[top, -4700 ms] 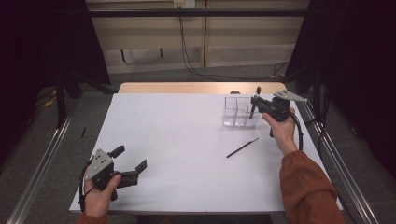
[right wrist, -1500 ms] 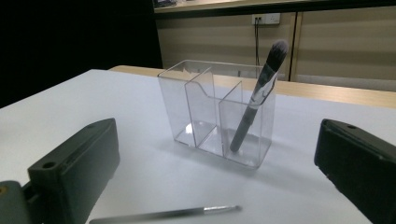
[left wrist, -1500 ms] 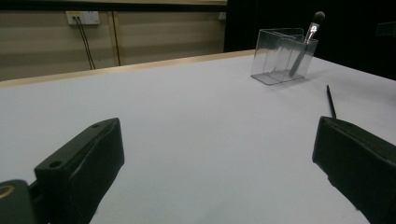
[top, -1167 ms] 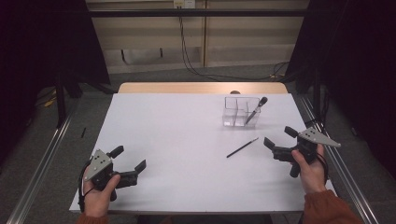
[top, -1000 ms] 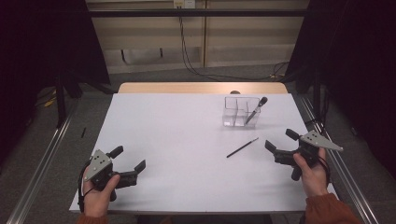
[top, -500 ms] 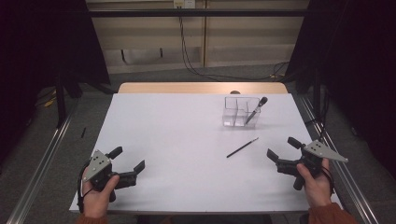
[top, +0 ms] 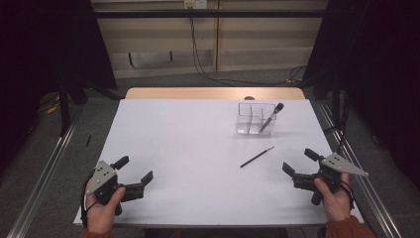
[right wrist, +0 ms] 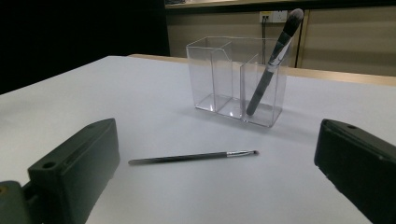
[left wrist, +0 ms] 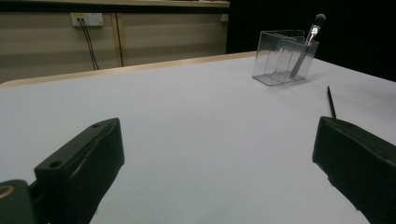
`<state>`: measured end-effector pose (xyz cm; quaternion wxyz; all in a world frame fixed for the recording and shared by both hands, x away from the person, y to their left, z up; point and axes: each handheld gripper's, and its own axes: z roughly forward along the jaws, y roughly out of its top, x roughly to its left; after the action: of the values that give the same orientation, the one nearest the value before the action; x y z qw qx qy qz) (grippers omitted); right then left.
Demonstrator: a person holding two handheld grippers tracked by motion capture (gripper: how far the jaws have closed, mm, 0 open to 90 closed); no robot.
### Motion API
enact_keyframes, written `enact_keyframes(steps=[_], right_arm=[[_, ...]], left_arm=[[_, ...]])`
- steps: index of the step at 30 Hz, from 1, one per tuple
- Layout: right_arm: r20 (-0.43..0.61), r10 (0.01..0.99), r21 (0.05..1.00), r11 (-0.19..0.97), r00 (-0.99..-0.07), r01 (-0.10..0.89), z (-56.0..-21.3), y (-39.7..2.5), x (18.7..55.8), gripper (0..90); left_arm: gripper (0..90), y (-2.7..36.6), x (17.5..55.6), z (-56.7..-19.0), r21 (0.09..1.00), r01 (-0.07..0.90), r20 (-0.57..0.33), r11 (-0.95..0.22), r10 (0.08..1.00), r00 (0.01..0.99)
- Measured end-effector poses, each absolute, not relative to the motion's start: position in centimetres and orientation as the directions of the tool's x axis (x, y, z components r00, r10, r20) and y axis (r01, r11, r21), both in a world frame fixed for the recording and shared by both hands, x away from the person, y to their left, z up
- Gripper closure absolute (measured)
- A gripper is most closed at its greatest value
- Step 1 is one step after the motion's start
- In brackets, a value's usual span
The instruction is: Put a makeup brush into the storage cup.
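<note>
High view first: we see the thin brush lying flat on the white table, ahead and to the left of our right gripper, near it but not touching. Past the thin brush, farther from that gripper, stands the clear organizer, upright, with a larger makeup brush leaning tilted in its right-hand compartment, bristle end up. In the right gripper view the thin brush lies crosswise between the two jaws' lines of sight, its tip pointing right, with the organizer just behind it and bare tabletop all round it.

We hold the right gripper with its jaws spread wide and nothing between them; it sits low near the table's right edge, our hand wrapped round the handle. The left gripper is likewise wide open and empty, near the front left corner, well apart from both brushes, held in our left hand. Between the two grippers the table is a broad bare stretch. From the left gripper view the organizer lies far ahead to the right.

We can read no brand, label or writing on any of these things.
</note>
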<state>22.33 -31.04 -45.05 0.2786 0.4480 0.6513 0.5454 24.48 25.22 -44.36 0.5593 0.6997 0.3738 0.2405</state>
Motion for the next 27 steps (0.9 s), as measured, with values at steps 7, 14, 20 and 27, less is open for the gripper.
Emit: enact_keyframes(steps=[7, 14, 20, 27], right_arm=[[0.125, 0.887, 0.96, 0.005, -0.444, 0.279, -45.0, -30.8, 22.6, 0.0], [0.109, 0.877, 0.964, 0.022, -0.468, 0.265, -44.6, -30.2, 23.0, 0.0], [0.101, 0.871, 0.965, 0.032, -0.482, 0.26, -44.2, -30.1, 23.9, 0.0], [0.08, 0.87, 0.968, 0.05, -0.487, 0.248, -43.7, -29.7, 25.3, 0.0]], left_arm=[[2.2, 25.3, 24.7, -44.5, 0.962, 0.258, -0.089, -0.089, 0.791, 0.605], [2.2, 25.0, 24.6, -44.4, 0.961, 0.259, -0.08, -0.102, 0.791, 0.607], [2.2, 24.9, 24.7, -44.3, 0.962, 0.253, -0.075, -0.105, 0.788, 0.611], [2.2, 24.8, 24.8, -44.3, 0.962, 0.254, -0.082, -0.097, 0.788, 0.61]])
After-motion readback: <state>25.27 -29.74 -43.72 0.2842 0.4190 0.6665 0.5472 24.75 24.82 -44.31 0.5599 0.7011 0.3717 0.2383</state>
